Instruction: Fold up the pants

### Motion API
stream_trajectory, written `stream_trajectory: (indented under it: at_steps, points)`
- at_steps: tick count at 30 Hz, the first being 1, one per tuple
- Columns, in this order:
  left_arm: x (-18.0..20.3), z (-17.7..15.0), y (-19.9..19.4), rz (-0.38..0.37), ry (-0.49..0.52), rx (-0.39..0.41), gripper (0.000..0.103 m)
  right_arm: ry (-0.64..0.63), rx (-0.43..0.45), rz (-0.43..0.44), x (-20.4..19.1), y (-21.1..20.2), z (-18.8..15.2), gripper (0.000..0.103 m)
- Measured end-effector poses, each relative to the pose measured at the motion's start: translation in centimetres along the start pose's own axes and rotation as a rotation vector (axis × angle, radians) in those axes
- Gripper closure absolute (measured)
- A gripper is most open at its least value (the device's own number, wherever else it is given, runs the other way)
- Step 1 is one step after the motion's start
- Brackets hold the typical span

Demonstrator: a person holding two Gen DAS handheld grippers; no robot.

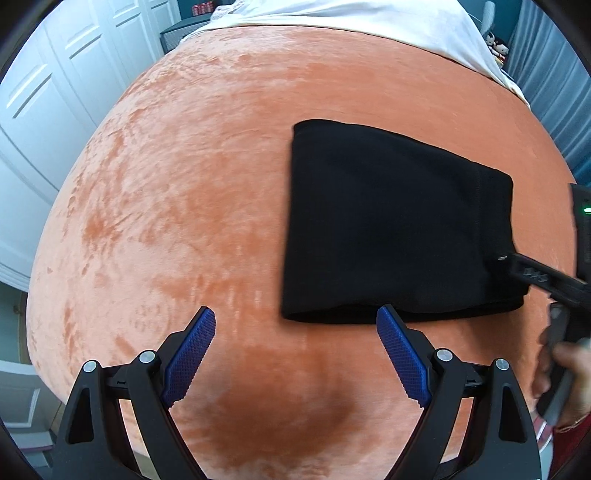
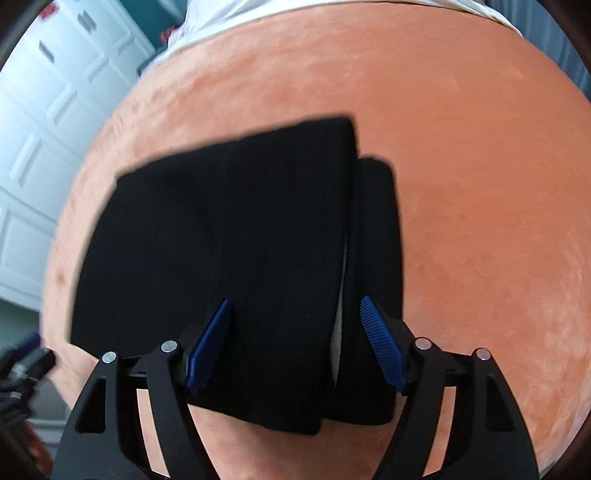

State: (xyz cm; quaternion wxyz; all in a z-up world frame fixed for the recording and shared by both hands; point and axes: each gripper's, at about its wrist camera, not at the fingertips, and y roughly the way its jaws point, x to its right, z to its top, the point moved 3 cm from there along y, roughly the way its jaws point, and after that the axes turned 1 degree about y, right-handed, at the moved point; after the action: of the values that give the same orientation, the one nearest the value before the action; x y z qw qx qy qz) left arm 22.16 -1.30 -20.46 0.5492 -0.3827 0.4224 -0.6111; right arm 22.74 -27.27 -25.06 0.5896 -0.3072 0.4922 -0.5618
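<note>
The black pants (image 1: pixel 391 225) lie folded into a compact rectangle on the orange bedspread (image 1: pixel 184 206). My left gripper (image 1: pixel 295 317) is open and empty, above bare bedspread just in front of the pants' near left corner. In the right wrist view the pants (image 2: pixel 229 240) fill the middle, with folded layers stacked and a strip of pale lining showing at the edge. My right gripper (image 2: pixel 295 306) is open, its blue pads (image 2: pixel 210 343) spread over the pants' near end. It also shows at the right edge of the left wrist view (image 1: pixel 517 266), touching the pants' right side.
The orange bedspread (image 2: pixel 480 184) covers the bed. A white sheet (image 1: pixel 351 22) lies at the far end. White closet doors (image 1: pixel 48 96) stand to the left. A blue curtain (image 1: pixel 554 74) hangs at the right. The person's hand (image 1: pixel 569 373) holds the right gripper.
</note>
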Motion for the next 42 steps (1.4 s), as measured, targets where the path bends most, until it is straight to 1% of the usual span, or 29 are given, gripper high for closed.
stream_trajectory:
  at_steps: [1, 2, 3, 4, 5, 6, 8, 9, 11, 12, 13, 15, 16, 18, 20, 22, 25, 27, 28, 30, 31, 32, 33, 35, 37, 39, 40, 41, 42]
  points:
    - [0.4, 0.1, 0.1, 0.0, 0.004, -0.003, 0.016, 0.006, 0.004, 0.005, 0.1, 0.1, 0.0, 0.038]
    - [0.8, 0.2, 0.2, 0.0, 0.009, -0.008, 0.016, 0.004, 0.002, 0.011, 0.1, -0.1, 0.2, 0.05]
    - [1.1, 0.3, 0.2, -0.002, 0.012, -0.008, 0.016, -0.005, 0.009, 0.011, 0.0, -0.9, 0.5, 0.076]
    - [1.5, 0.5, 0.1, -0.002, 0.017, -0.006, 0.016, -0.004, 0.02, 0.021, 0.4, -1.9, 0.8, 0.087]
    - [1.8, 0.6, 0.1, -0.002, 0.022, -0.003, 0.016, 0.015, 0.037, 0.061, 0.6, -3.2, 1.2, 0.087]
    - [2.1, 0.8, 0.0, -0.003, 0.03, 0.0, 0.016, 0.024, 0.066, 0.065, 0.8, -4.5, 1.8, 0.087]
    - [2.7, 1.1, 0.2, 0.005, 0.044, 0.003, 0.016, 0.004, 0.105, 0.002, 1.7, -5.6, 2.1, 0.087]
    - [3.0, 1.2, 0.5, 0.007, 0.049, 0.0, 0.016, -0.012, 0.089, -0.05, 2.4, -4.9, 2.0, 0.086]
    - [3.4, 1.2, 1.2, 0.009, 0.054, -0.02, 0.016, -0.007, 0.005, -0.077, 3.9, -1.7, 1.3, 0.068]
    - [3.6, 1.2, 1.5, 0.01, 0.057, -0.031, 0.016, 0.019, 0.006, -0.049, 4.6, -1.1, 0.7, 0.061]
    - [3.7, 1.1, 1.5, 0.01, 0.061, -0.033, 0.016, 0.03, 0.027, -0.025, 4.7, -1.9, 0.7, 0.062]
    - [3.7, 1.0, 1.2, 0.021, 0.069, -0.024, 0.016, 0.042, 0.057, -0.021, 4.5, -3.7, 0.5, 0.062]
    - [3.6, 0.9, 1.0, 0.022, 0.066, -0.018, 0.016, 0.056, 0.103, -0.013, 4.5, -5.4, 0.0, 0.062]
    - [3.2, 0.9, 0.7, 0.016, 0.049, -0.01, 0.016, 0.079, 0.137, 0.001, 4.8, -7.0, -1.1, 0.061]
    - [2.6, 1.1, 0.3, 0.004, 0.016, -0.014, 0.016, 0.097, 0.154, -0.022, 5.1, -8.1, -2.0, 0.06]
    - [1.9, 1.5, -0.5, -0.017, -0.02, 0.004, 0.016, 0.113, 0.181, 0.027, 4.8, -9.3, -2.8, 0.06]
    - [1.6, 2.7, -1.3, -0.047, -0.053, 0.028, 0.016, 0.05, 0.186, 0.022, 2.7, -9.3, -3.2, 0.06]
    - [1.9, 3.6, -0.8, -0.074, -0.059, 0.039, 0.016, 0.011, 0.154, 0.03, 0.6, -7.3, -2.1, 0.062]
    - [2.1, 4.0, 0.2, -0.078, -0.057, 0.03, 0.016, -0.019, 0.115, 0.011, 0.2, -5.7, -2.3, 0.064]
    - [2.4, 4.1, 3.0, -0.022, -0.036, -0.025, 0.016, -0.023, 0.054, -0.031, 0.6, -2.9, -2.8, 0.064]
    - [2.6, 3.7, 5.1, 0.03, -0.004, -0.069, 0.016, -0.01, 0.051, -0.021, 1.2, -2.1, -3.2, 0.064]
    - [2.8, 3.4, 6.3, 0.054, 0.015, -0.097, 0.015, -0.001, 0.068, -0.007, 1.6, -2.2, -3.4, 0.064]
    - [2.9, 3.1, 7.0, 0.054, 0.024, -0.108, 0.015, 0.006, 0.064, 0.001, 1.7, -2.6, -3.4, 0.065]
    - [2.9, 2.8, 6.6, 0.054, 0.018, -0.07, 0.015, 0.009, 0.074, -0.011, 1.1, -4.0, -3.0, 0.065]
    - [3.4, 2.8, 6.3, 0.086, 0.055, -0.048, 0.014, -0.005, 0.111, -0.004, 0.5, -5.5, -2.6, 0.063]
    - [4.0, 2.7, 6.5, 0.119, 0.095, -0.042, 0.012, -0.024, 0.082, -0.032, 0.6, -4.8, -2.4, 0.063]
    - [4.3, 2.7, 6.4, 0.132, 0.107, -0.042, 0.012, -0.032, 0.035, -0.056, 1.2, -3.1, -2.8, 0.063]
    - [4.5, 2.6, 6.2, 0.138, 0.116, -0.042, 0.012, -0.023, 0.031, -0.052, 1.5, -2.6, -3.0, 0.063]
    - [4.7, 2.6, 5.8, 0.146, 0.126, -0.036, 0.012, -0.01, 0.059, -0.039, 1.4, -3.5, -3.0, 0.063]
